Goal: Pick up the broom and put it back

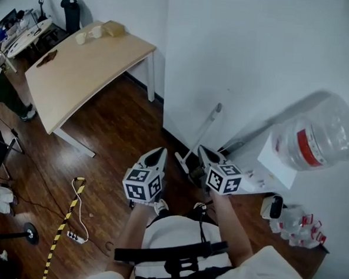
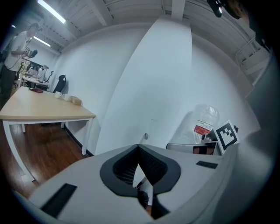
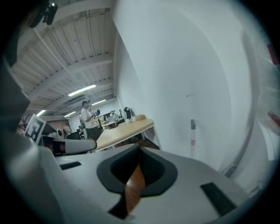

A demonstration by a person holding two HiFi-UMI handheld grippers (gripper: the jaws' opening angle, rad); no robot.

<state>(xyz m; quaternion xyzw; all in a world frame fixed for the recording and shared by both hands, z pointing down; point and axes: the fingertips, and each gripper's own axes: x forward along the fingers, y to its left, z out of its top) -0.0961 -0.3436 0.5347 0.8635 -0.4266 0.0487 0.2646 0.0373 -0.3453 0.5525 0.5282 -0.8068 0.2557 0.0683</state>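
The broom (image 1: 202, 130) is a thin pale stick leaning against the white wall, with its lower end coming down between my two grippers. Its top end also shows as the broom handle tip (image 2: 145, 136) in the left gripper view and as the broom handle tip (image 3: 192, 125) in the right gripper view. My left gripper (image 1: 160, 153) points at the wall just left of the broom's foot, its jaws shut on nothing. My right gripper (image 1: 202, 150) sits just right of the foot, also shut and empty. The broom's head is hidden behind the grippers.
A light wooden table (image 1: 78, 71) stands at the back left. A large clear water jug (image 1: 319, 136) lies on a white box to the right, above small packets (image 1: 302, 226). A power strip with cable (image 1: 74, 233) and striped tape (image 1: 63, 223) lie on the dark wood floor. A person (image 3: 87, 116) stands far off.
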